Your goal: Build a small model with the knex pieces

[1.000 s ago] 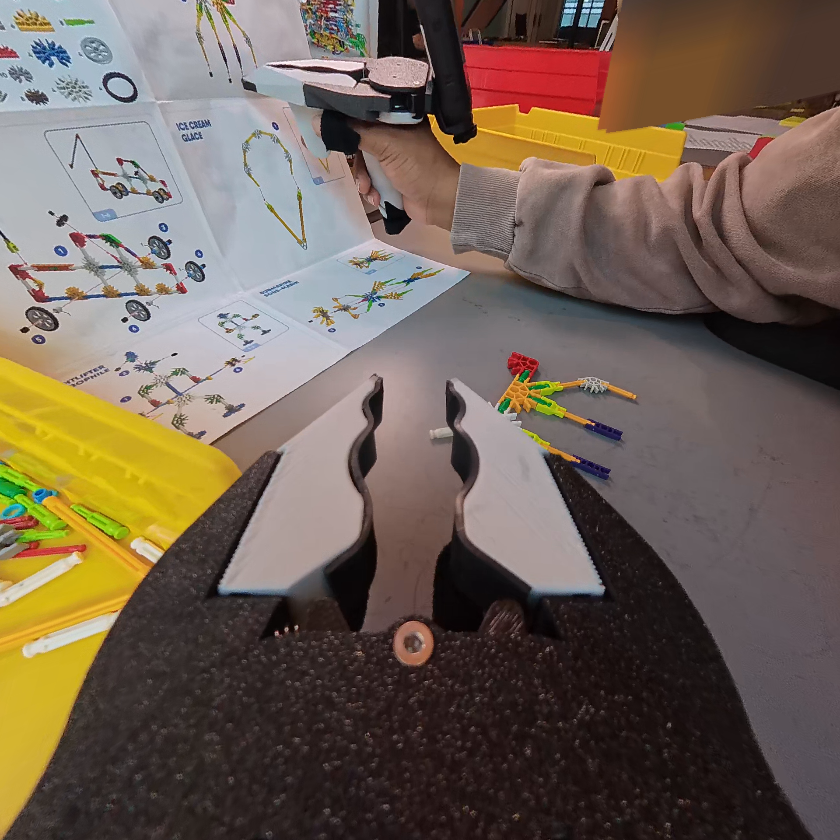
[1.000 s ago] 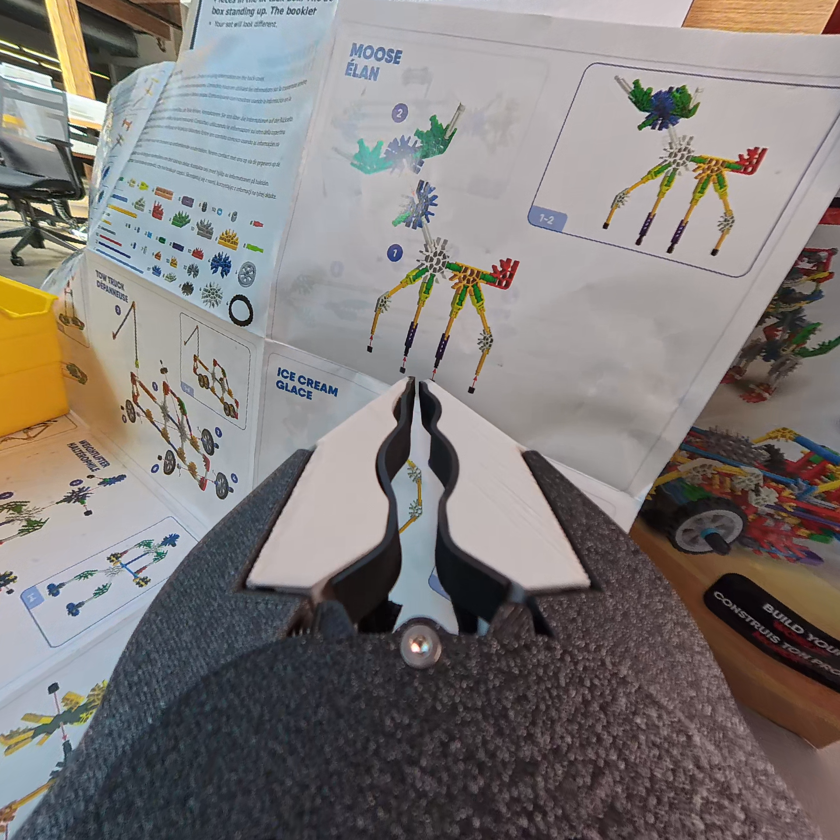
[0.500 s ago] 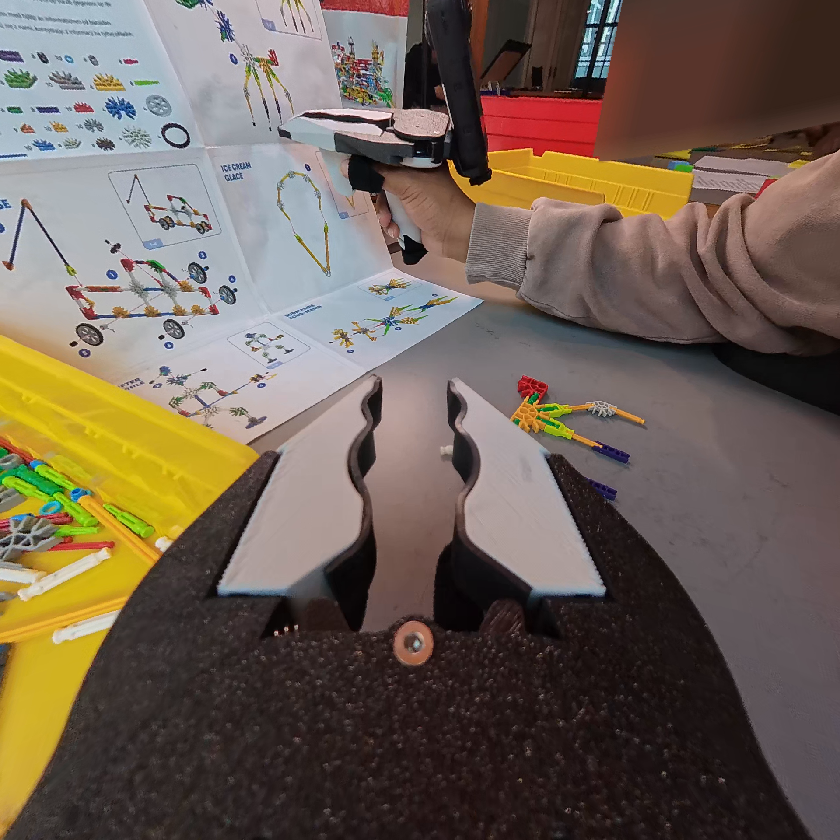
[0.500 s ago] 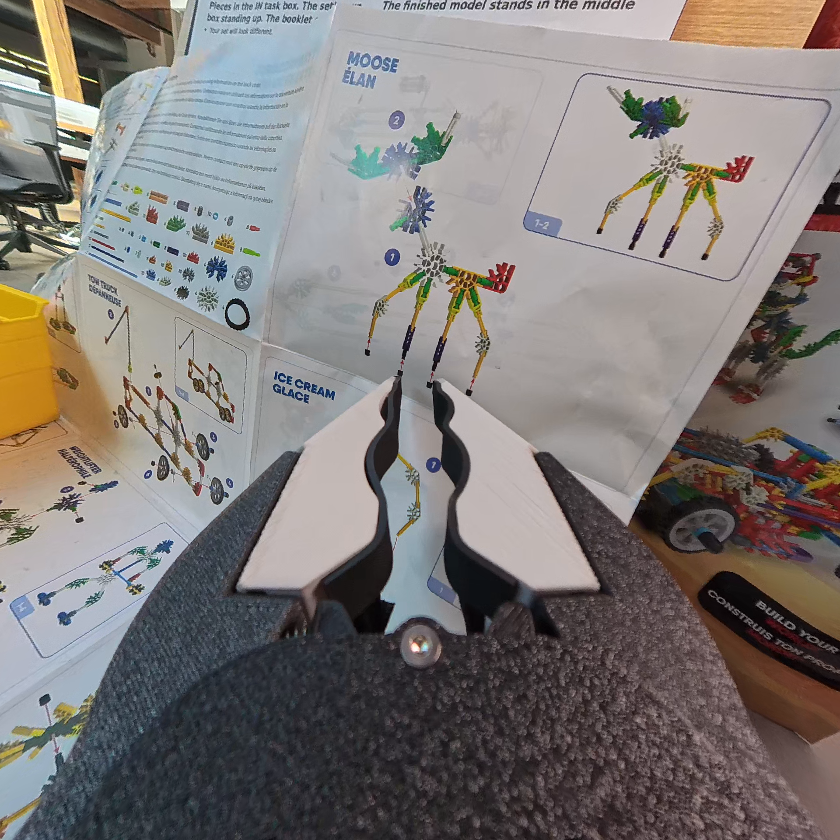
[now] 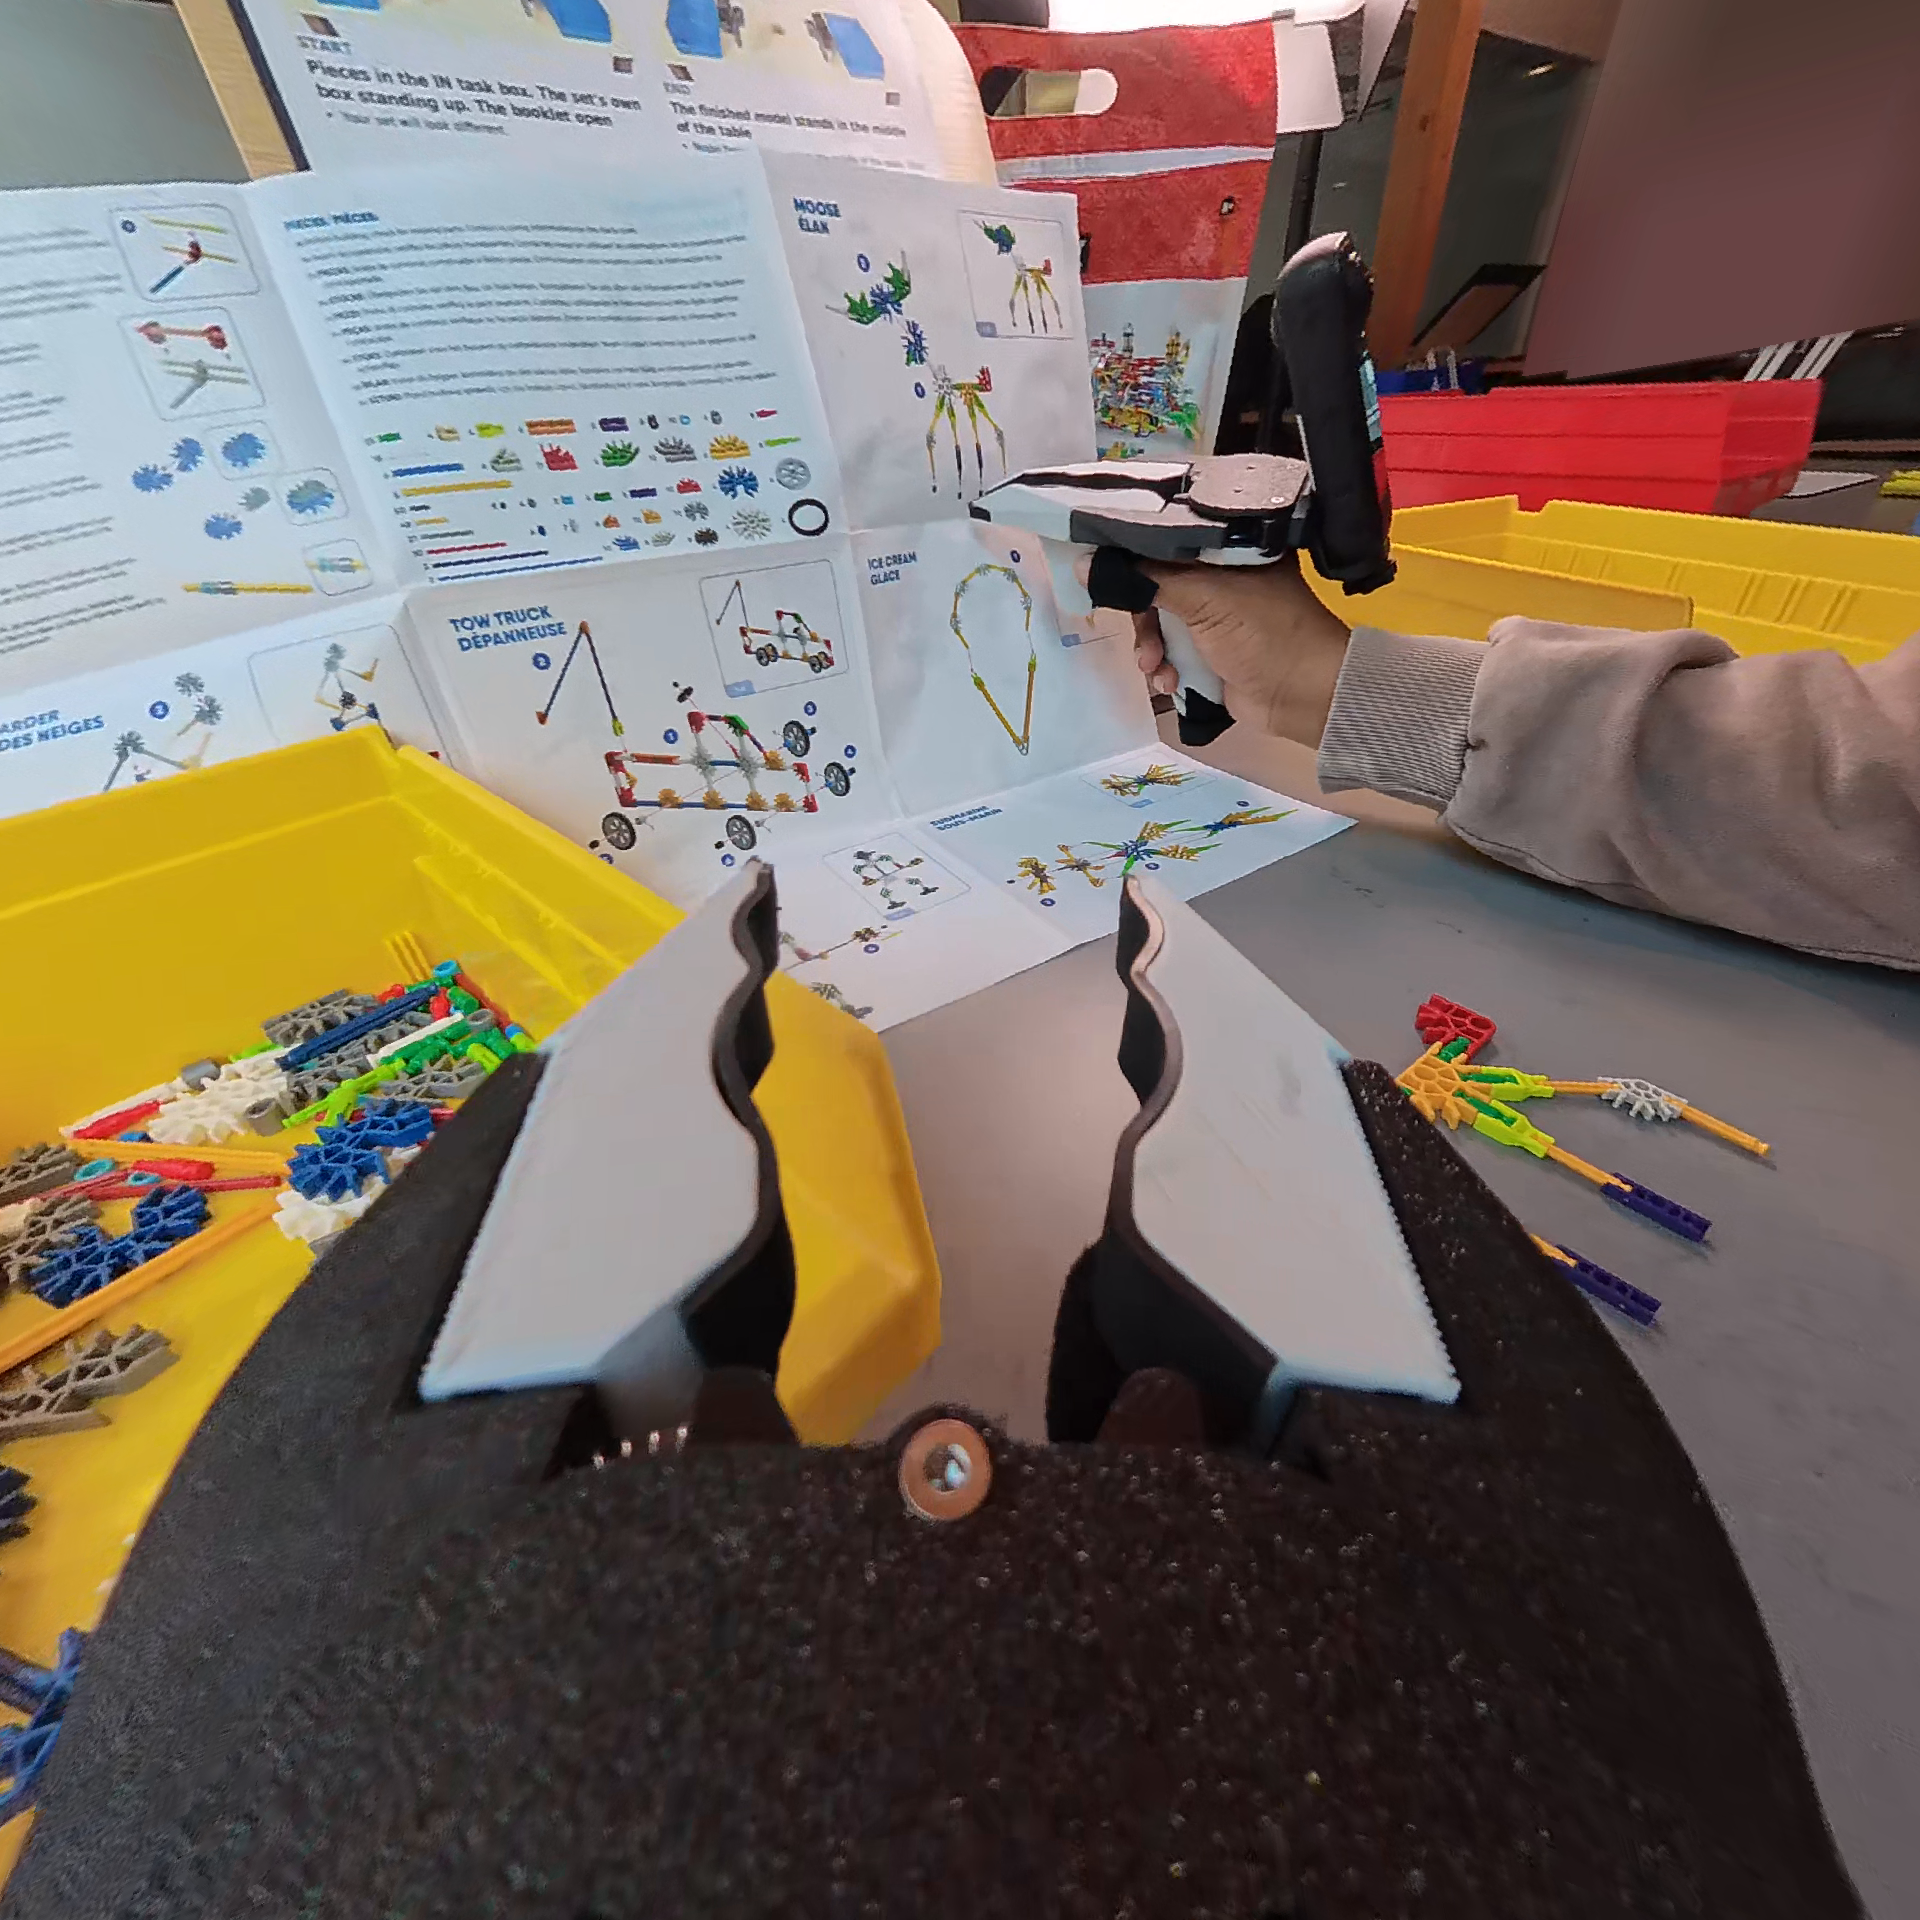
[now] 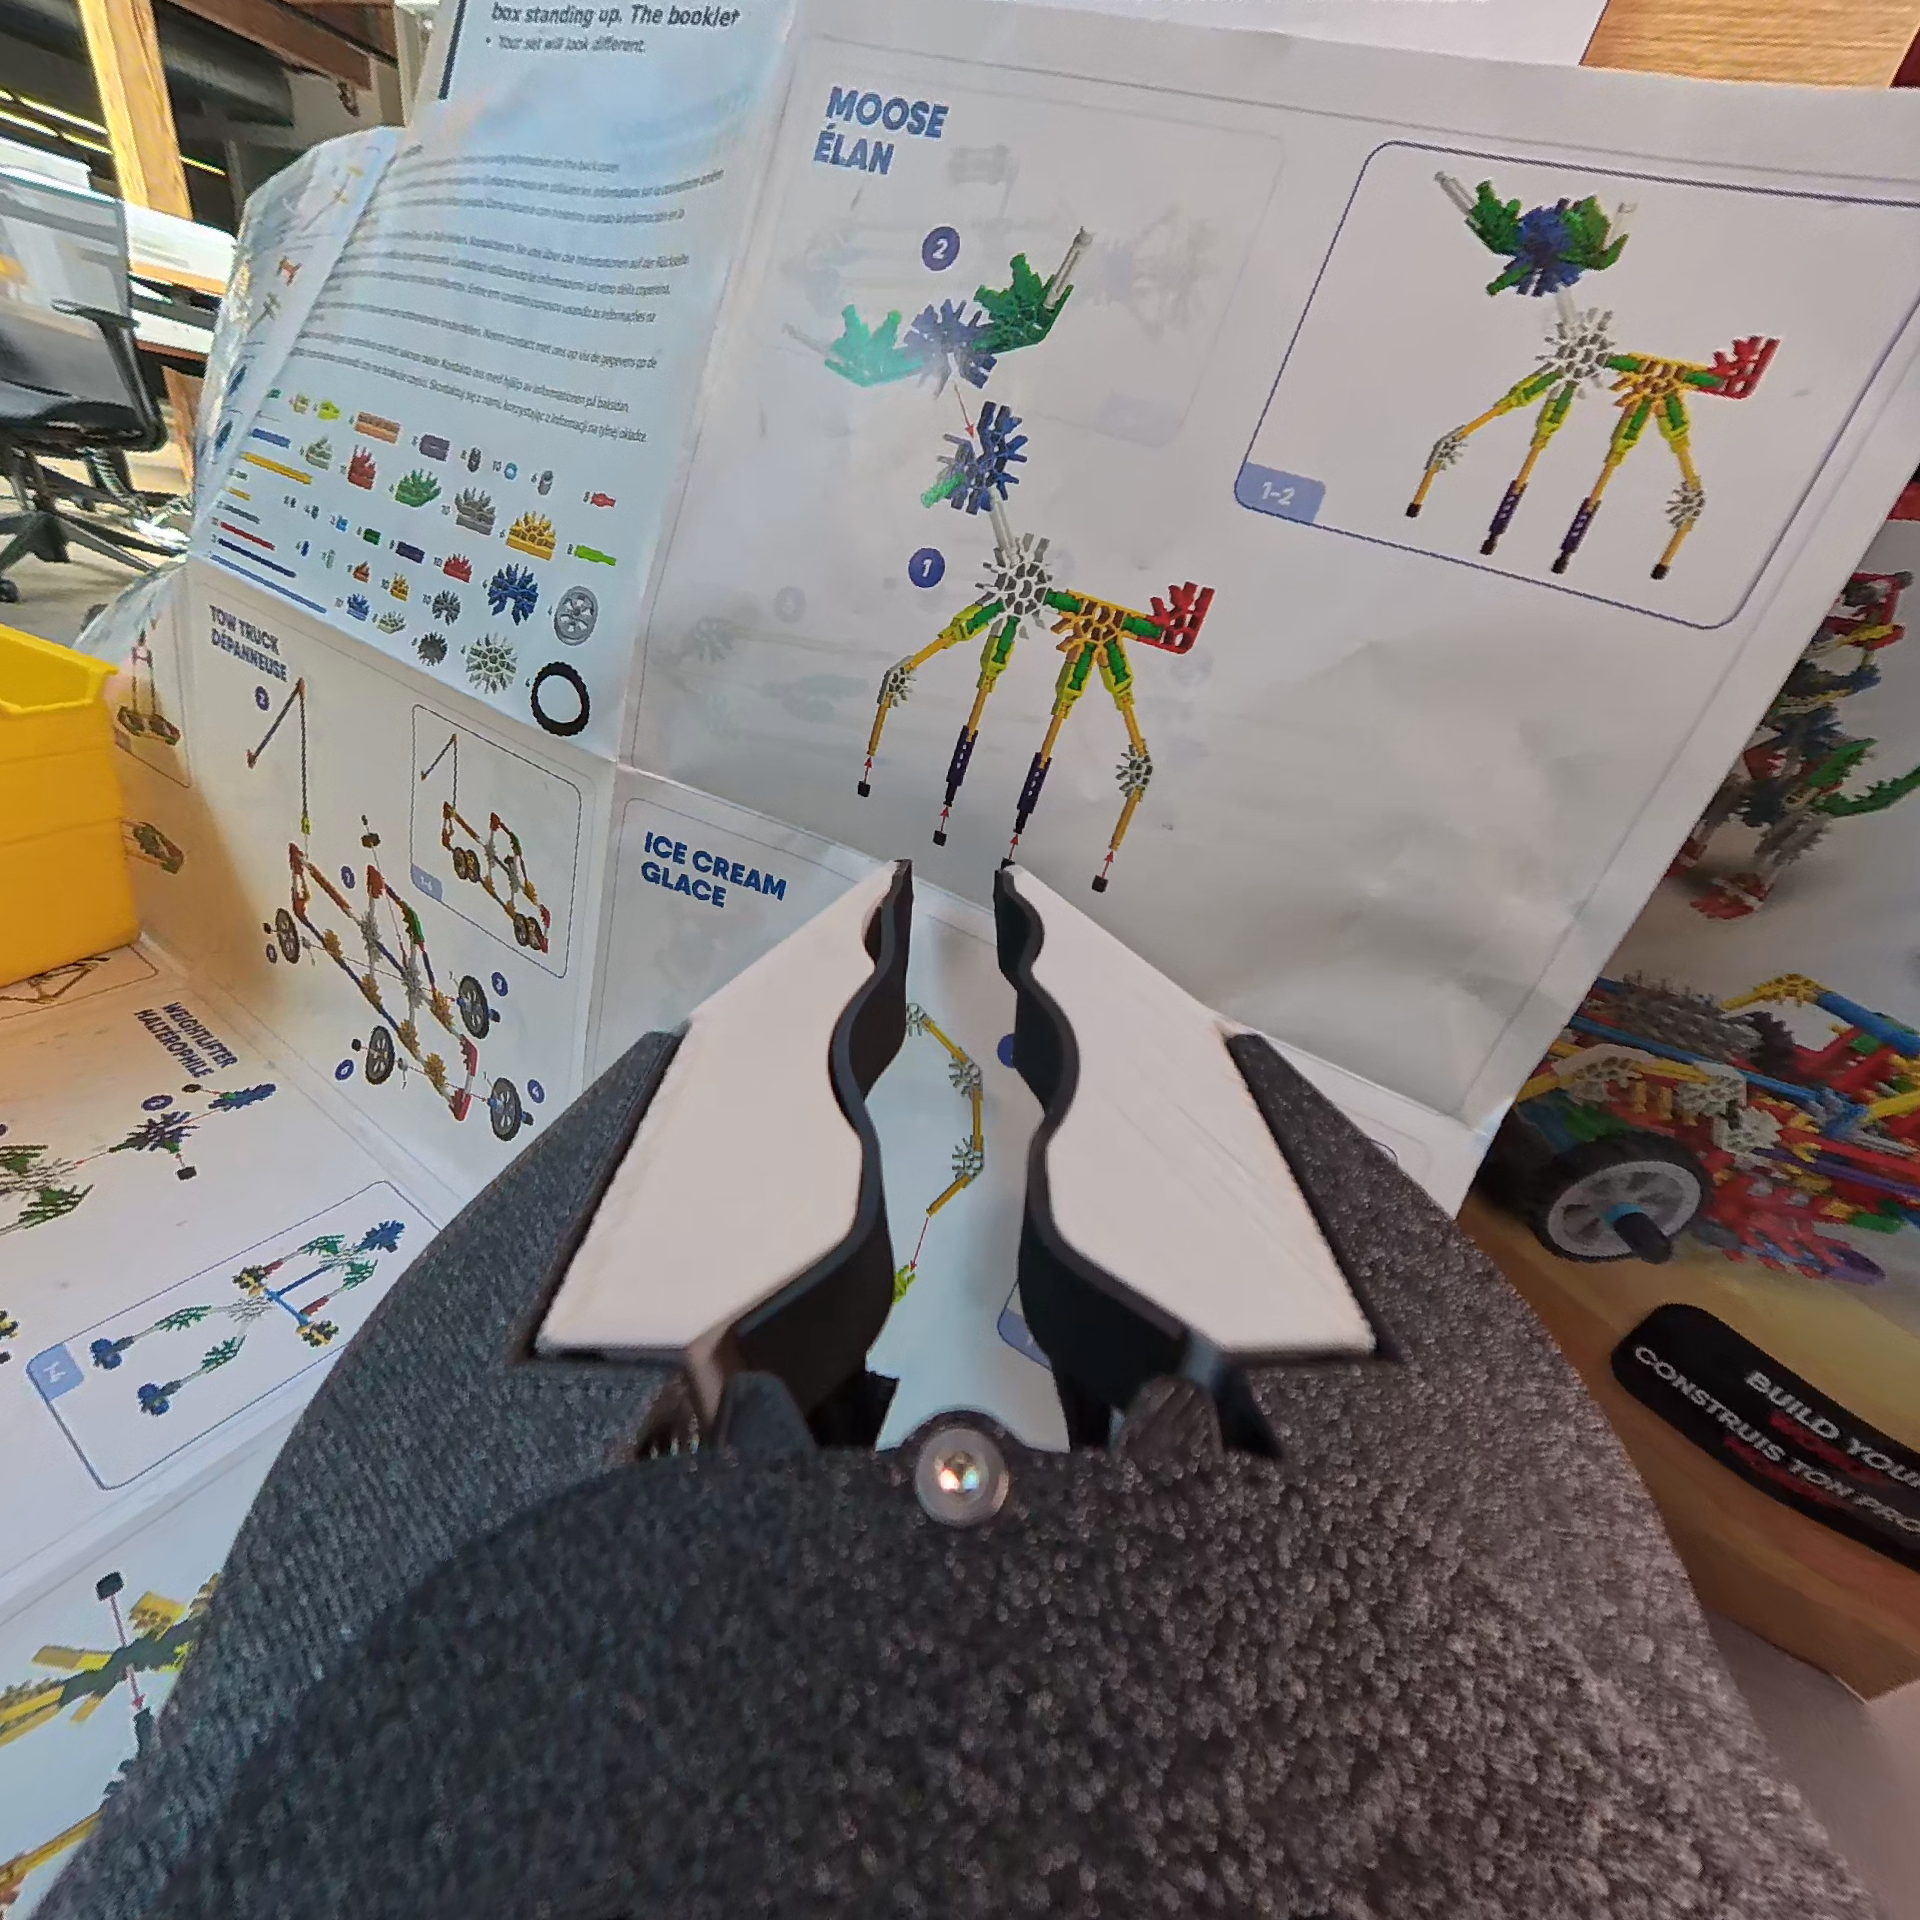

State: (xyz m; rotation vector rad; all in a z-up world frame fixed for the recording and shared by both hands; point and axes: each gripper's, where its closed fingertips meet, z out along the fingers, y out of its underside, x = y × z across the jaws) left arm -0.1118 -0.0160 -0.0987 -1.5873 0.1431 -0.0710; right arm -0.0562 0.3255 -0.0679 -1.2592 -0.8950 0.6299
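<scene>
Both grippers empty, jaws apart
Left gripper hovers by yellow bin; right gripper faces instruction sheet; light, brittle-looking toy model offers rods to pinch.

Left gripper wide open; right gripper slightly parted, empty.

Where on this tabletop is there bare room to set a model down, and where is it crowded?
Free: the grey table between the yellow bin and the part-built model; also right of that model. Crowded: the bin's loose pieces and the instruction sheet behind.
</scene>
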